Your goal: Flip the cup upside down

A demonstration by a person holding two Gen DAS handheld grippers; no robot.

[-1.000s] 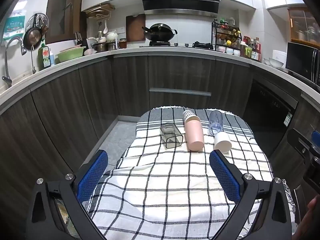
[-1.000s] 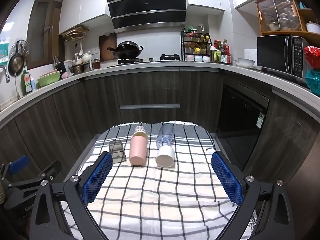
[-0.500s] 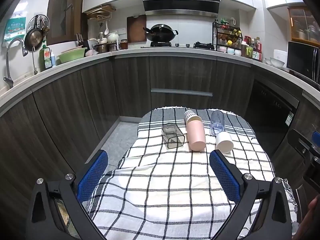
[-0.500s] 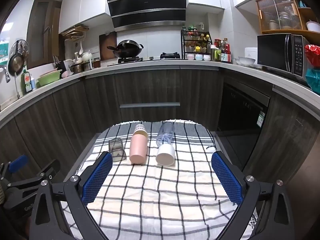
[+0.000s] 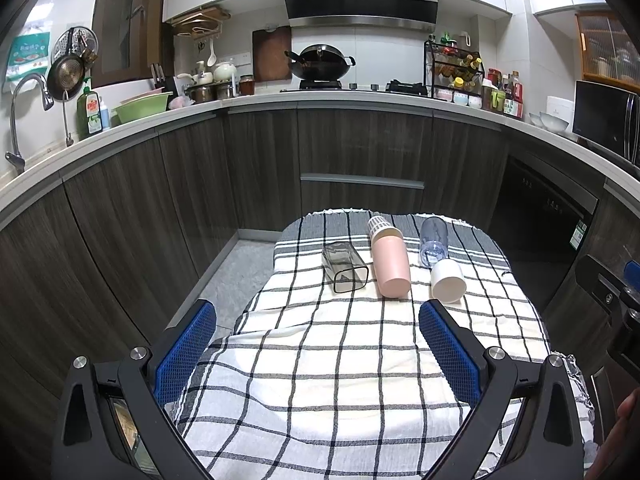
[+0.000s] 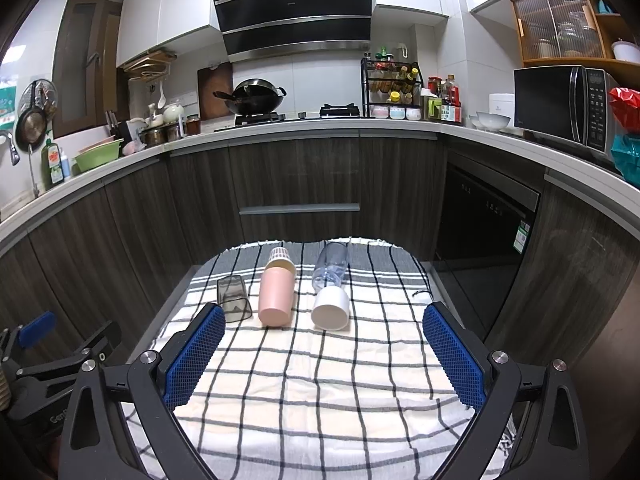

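Note:
Three cups lie on their sides in a row at the far end of a checked cloth (image 5: 340, 360) on a small table: a smoky clear square cup (image 5: 345, 267) at left, a pink cup with a white ribbed top (image 5: 389, 258) in the middle, and a clear blue bottle with a white cap (image 5: 440, 260) at right. They also show in the right wrist view: smoky cup (image 6: 233, 299), pink cup (image 6: 276, 292), blue bottle (image 6: 331, 284). My left gripper (image 5: 318, 344) and my right gripper (image 6: 320, 352) are both open, empty and well short of the cups.
The table's left edge drops to the floor (image 5: 236, 272). Dark kitchen cabinets (image 5: 360, 148) curve around behind the table. The left gripper's body shows at lower left in the right wrist view (image 6: 52, 364). A dishwasher front (image 6: 480, 216) stands to the right.
Both views have risen and pulled back slightly, so the cups sit a little lower and farther. The cups have not moved. Both grippers stay open.

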